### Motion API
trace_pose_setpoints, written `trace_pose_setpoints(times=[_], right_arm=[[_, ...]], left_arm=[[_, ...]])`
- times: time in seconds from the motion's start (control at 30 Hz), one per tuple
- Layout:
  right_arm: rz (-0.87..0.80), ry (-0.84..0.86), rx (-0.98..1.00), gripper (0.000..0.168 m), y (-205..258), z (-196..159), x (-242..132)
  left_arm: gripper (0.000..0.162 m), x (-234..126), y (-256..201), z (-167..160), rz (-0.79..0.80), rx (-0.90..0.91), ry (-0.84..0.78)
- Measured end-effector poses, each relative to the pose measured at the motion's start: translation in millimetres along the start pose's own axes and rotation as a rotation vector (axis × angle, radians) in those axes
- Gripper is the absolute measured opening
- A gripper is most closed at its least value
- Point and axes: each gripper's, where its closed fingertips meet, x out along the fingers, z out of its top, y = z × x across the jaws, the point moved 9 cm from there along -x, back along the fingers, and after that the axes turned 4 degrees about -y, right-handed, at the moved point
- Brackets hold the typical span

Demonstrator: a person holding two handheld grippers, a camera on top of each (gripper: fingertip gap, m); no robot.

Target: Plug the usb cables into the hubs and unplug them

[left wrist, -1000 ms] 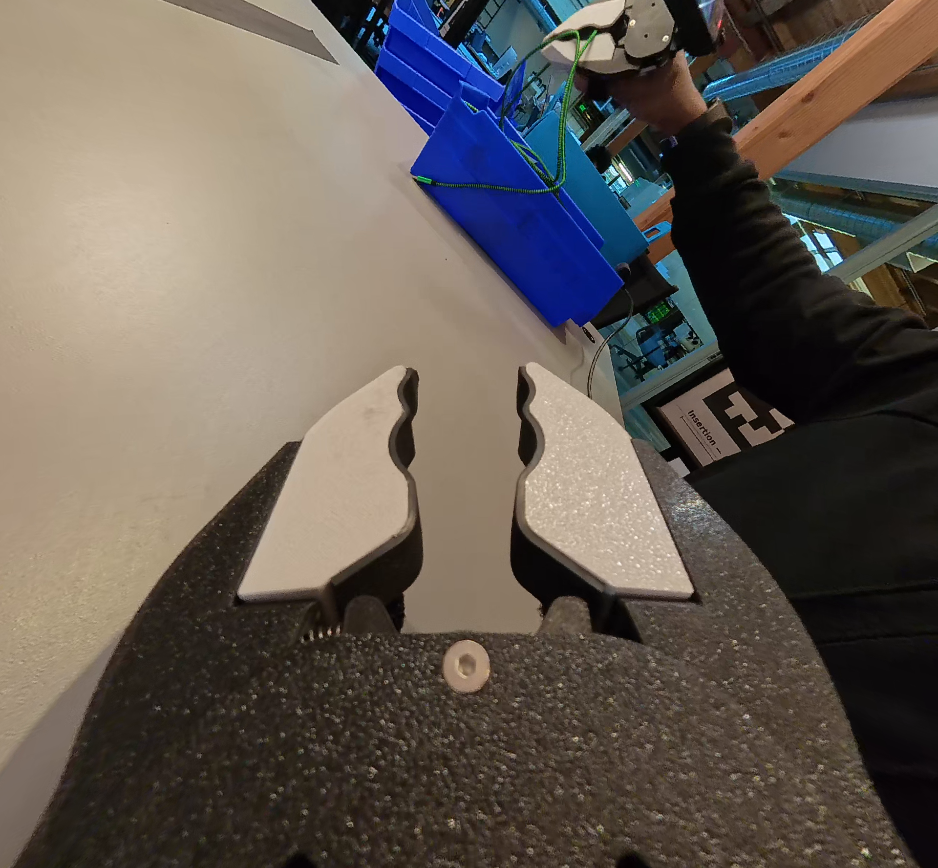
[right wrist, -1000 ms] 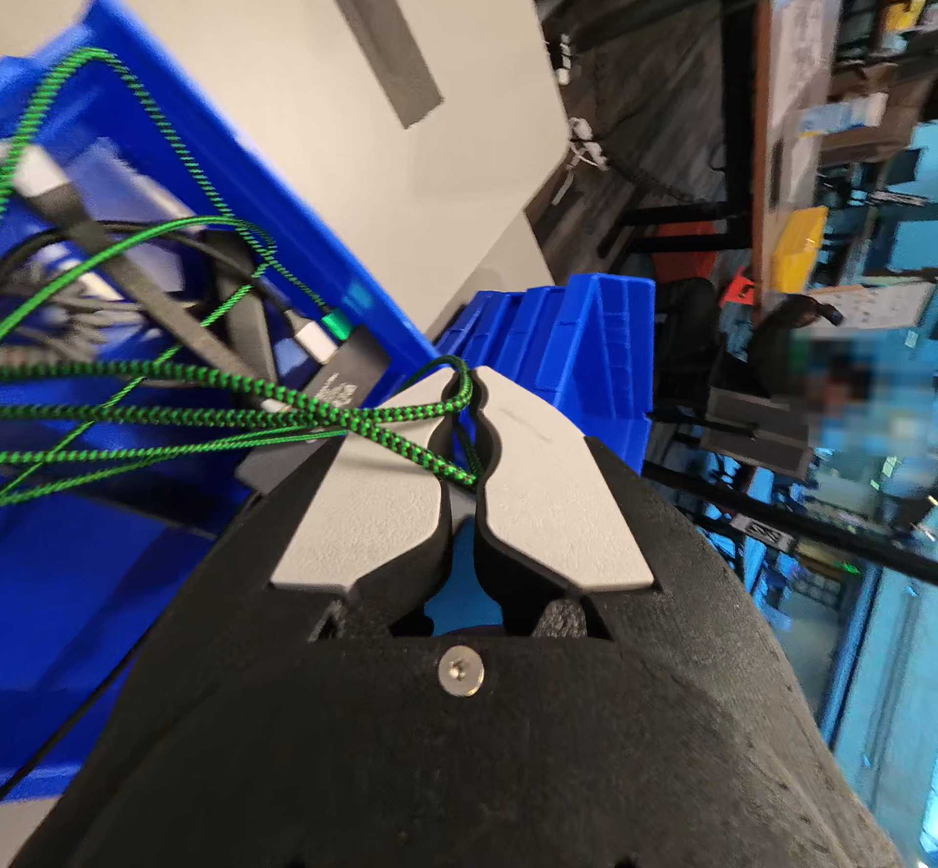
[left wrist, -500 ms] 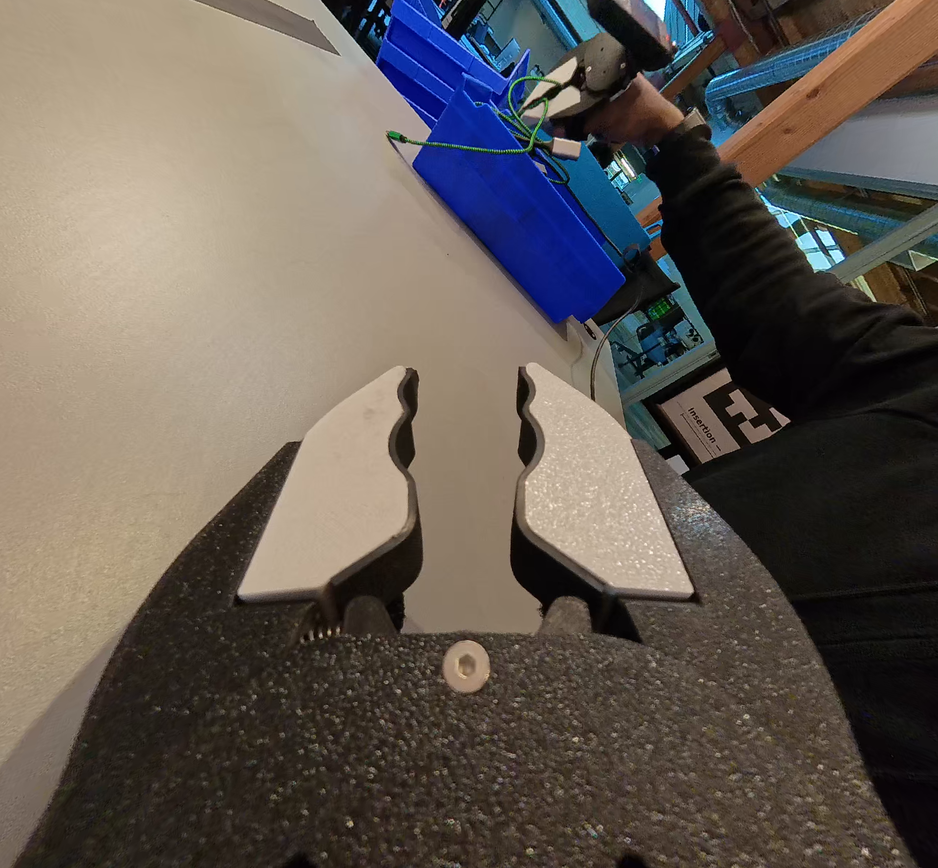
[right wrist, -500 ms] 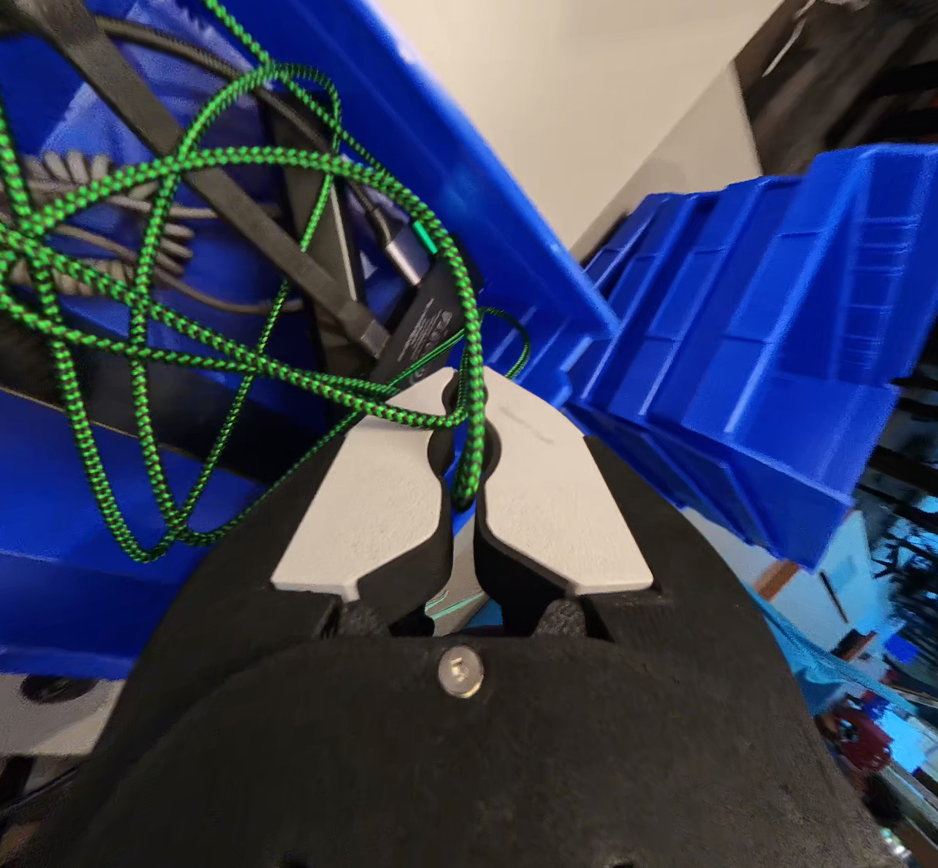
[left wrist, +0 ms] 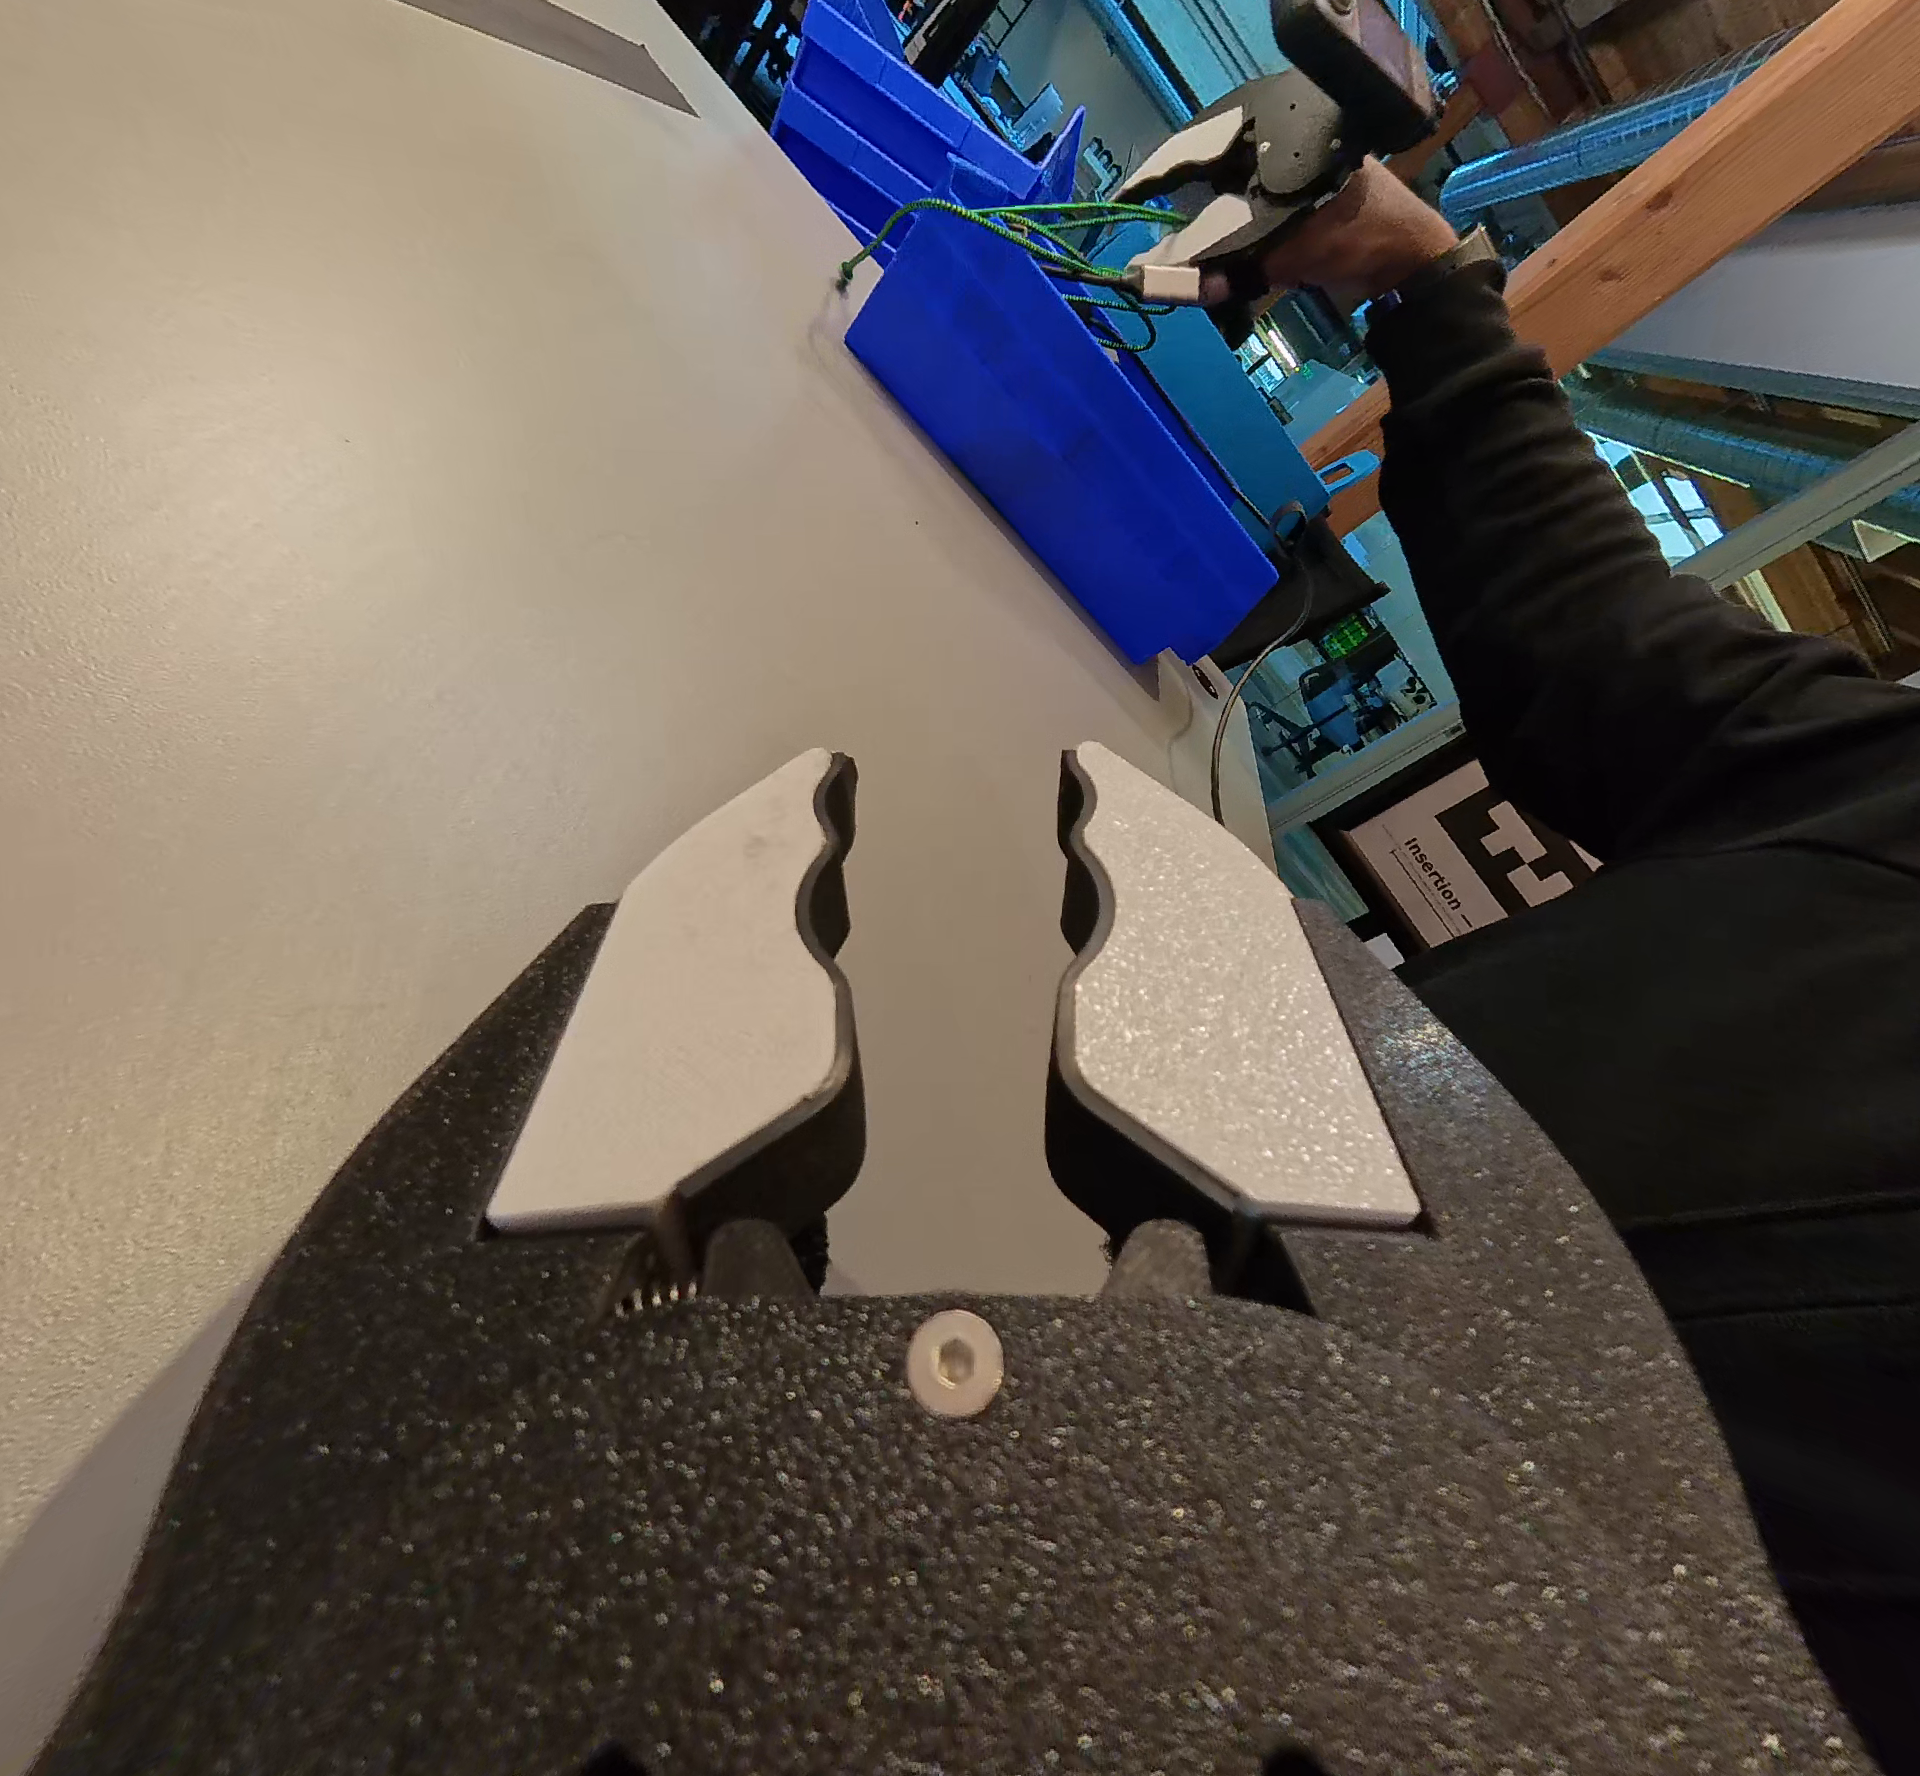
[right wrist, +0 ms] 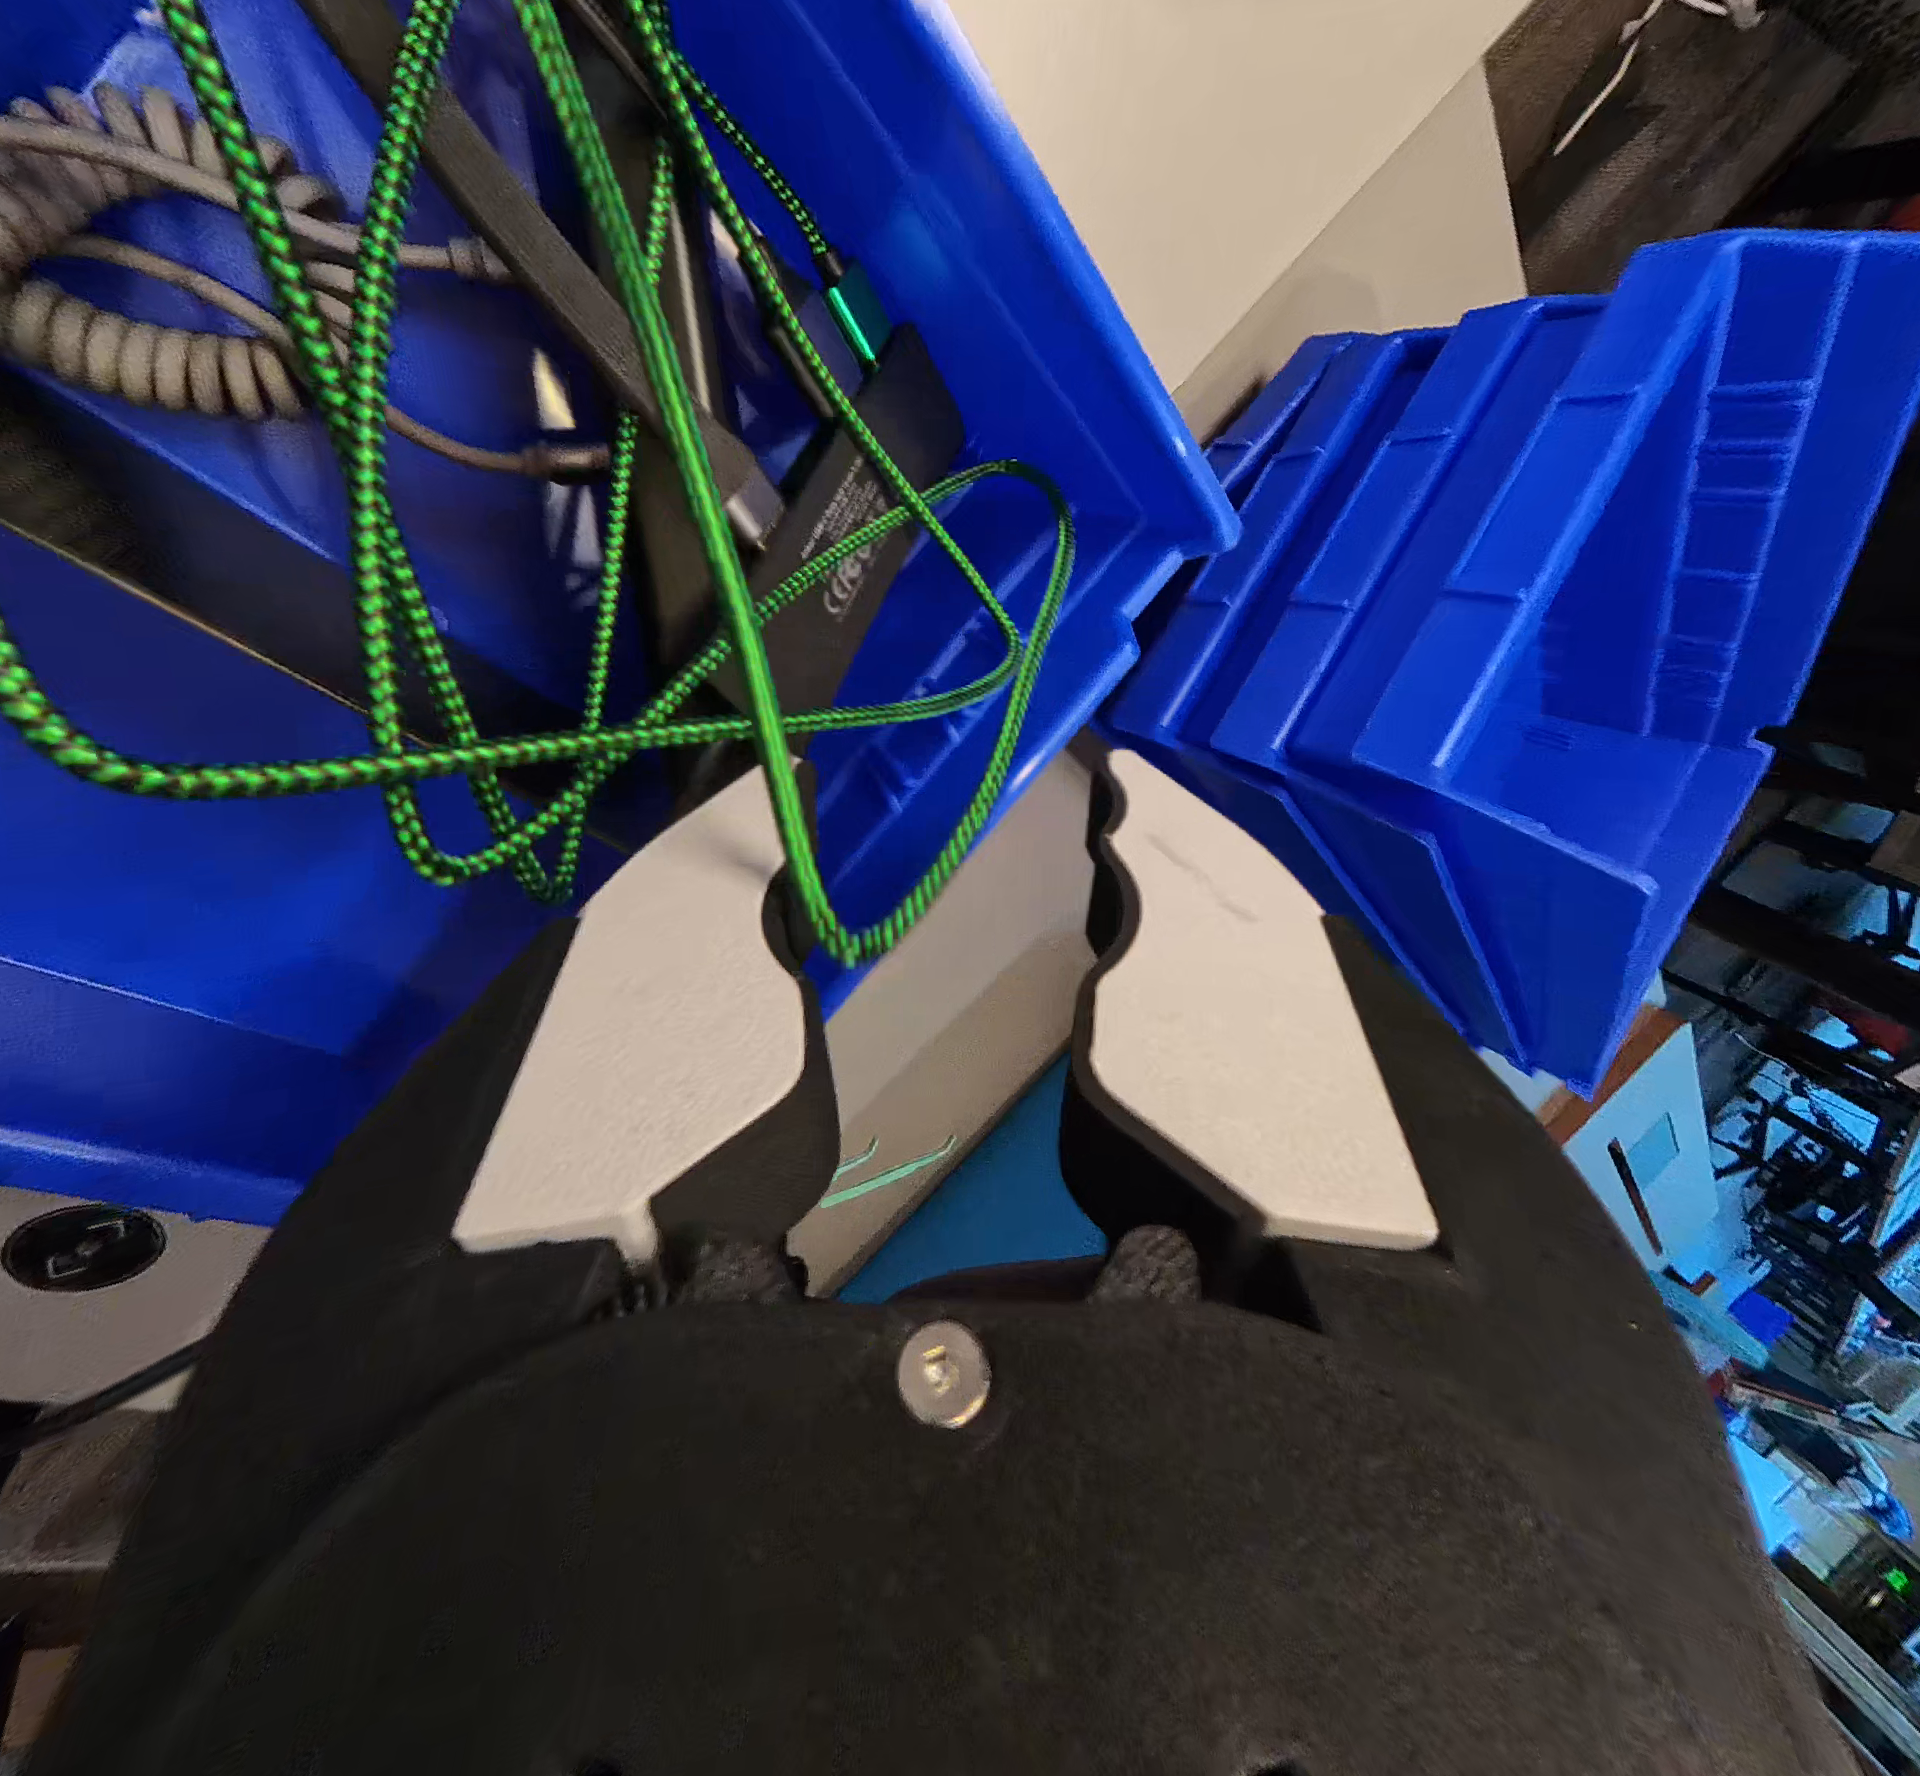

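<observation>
My right gripper (right wrist: 951, 770) is open above a blue bin (right wrist: 935, 220). A loop of green braided cable (right wrist: 821, 916) hangs loose against the notch of its left finger and is not pinched. The cable's coils fall into the bin over a black hub (right wrist: 862, 521), and a green plug (right wrist: 857, 313) sits at the hub's end. In the left wrist view the right gripper (left wrist: 1195, 199) hovers over the bin (left wrist: 1039, 438), with green cable (left wrist: 997, 214) and a white plug (left wrist: 1169, 280) below it. My left gripper (left wrist: 956, 770) is open and empty, low over the table (left wrist: 416, 479).
A grey coiled cable (right wrist: 125, 344) and black flat cables lie in the same bin. A stack of blue bins (right wrist: 1507, 583) lies just beyond it on the table. The person's dark sleeve (left wrist: 1610, 635) reaches across on the right. The tips of one gripper are about 55 cm away from the tips of the other.
My right gripper has opened and let go of the green cable, whose loop now slides loose along the left finger. It has swung closer over the bin. The left gripper has not moved.
</observation>
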Motion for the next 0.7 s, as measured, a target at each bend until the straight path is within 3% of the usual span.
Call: trace_pose_setpoints(times=[0.17, 0.37, 0.53, 0.7], right_arm=[[-0.083, -0.056, 0.038, 0.054, -14.2, -1.6, -24.5], [-0.23, -0.042, 0.03, 0.047, -17.0, 15.5, -68.8], [-0.096, -0.141, -0.119, 0.039, 39.0, 88.4, -77.7], [0.083, -0.097, -0.264, 0.04, 100.1, 156.2, -29.5]], left_arm=[[0.037, 0.3, -0.2, -0.3, 0.001, 0.003, 0.003], [0.037, 0.4, 0.0, -0.3, 0.002, 0.001, 0.004], [0.037, 2.9, -0.7, -1.7, 0.009, 0.012, 0.026], [0.037, 1.7, -1.3, -1.7, 0.012, 0.017, 0.017]])
